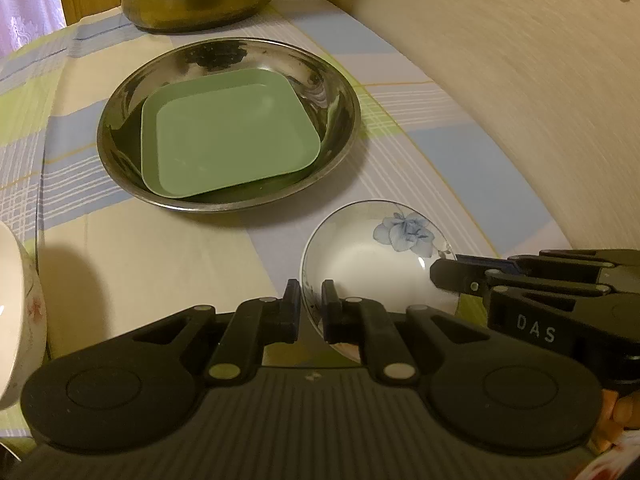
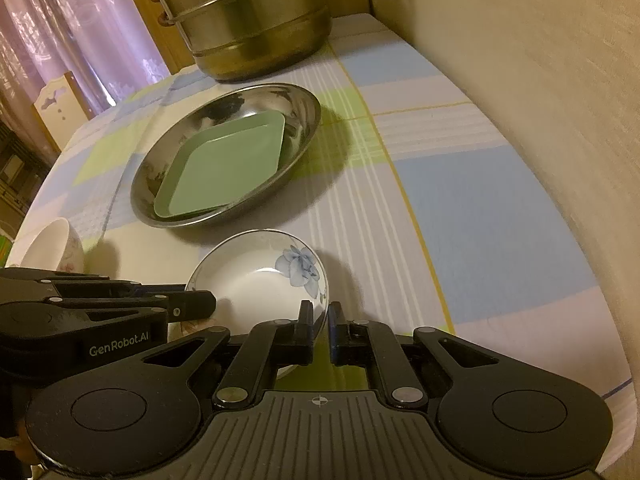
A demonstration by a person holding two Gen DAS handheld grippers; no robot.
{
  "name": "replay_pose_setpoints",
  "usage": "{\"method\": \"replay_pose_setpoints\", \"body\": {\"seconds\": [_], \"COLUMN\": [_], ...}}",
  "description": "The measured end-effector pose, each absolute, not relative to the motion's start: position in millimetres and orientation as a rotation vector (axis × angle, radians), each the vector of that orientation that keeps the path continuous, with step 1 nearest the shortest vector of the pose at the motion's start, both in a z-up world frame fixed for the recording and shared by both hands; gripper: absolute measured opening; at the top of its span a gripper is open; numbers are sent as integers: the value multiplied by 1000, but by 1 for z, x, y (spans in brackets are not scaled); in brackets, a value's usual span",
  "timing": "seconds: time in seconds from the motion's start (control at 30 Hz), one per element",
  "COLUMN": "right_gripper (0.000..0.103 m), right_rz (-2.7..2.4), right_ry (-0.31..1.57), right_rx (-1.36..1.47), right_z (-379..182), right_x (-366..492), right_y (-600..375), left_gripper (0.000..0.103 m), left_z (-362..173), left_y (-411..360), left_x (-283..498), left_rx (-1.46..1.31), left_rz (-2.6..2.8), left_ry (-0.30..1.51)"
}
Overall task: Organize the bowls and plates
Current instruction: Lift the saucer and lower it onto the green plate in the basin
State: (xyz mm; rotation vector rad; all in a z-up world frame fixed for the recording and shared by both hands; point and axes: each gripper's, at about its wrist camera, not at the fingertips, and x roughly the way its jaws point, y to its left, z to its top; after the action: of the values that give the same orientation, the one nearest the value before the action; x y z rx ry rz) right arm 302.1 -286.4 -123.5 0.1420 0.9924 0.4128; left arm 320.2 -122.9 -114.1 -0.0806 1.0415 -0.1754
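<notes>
Both your left gripper and right gripper pinch the white bowl's rim near the table's front edge. It's glazed china, slippery and breakable; hold firmly.

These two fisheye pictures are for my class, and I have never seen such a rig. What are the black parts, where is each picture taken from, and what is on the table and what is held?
A person holds two hand tools, each with a camera looking along its fingers. The left gripper and right gripper each pinch the rim of the white blue-flowered bowl. On the checked tablecloth a green square plate lies in a round steel dish, before a big metal pot.
</notes>
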Motion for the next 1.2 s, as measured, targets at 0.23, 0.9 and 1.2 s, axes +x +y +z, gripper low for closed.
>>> {"method": "replay_pose_setpoints", "body": {"seconds": [0.23, 0.9, 1.2], "right_gripper": [7, 7, 7], "right_rz": [414, 468, 495], "right_ry": [967, 894, 878], "right_rx": [138, 148, 147], "right_z": [-112, -81, -77], "right_x": [300, 321, 351], "right_y": [-285, -264, -243], "left_gripper": [9, 9, 9], "left_z": [-106, -75, -74], "left_y": [-120, -94, -76], "left_x": [317, 325, 344], "left_rx": [-82, -100, -111], "left_rz": [-177, -125, -77], "left_ry": [1021, 927, 901]}}
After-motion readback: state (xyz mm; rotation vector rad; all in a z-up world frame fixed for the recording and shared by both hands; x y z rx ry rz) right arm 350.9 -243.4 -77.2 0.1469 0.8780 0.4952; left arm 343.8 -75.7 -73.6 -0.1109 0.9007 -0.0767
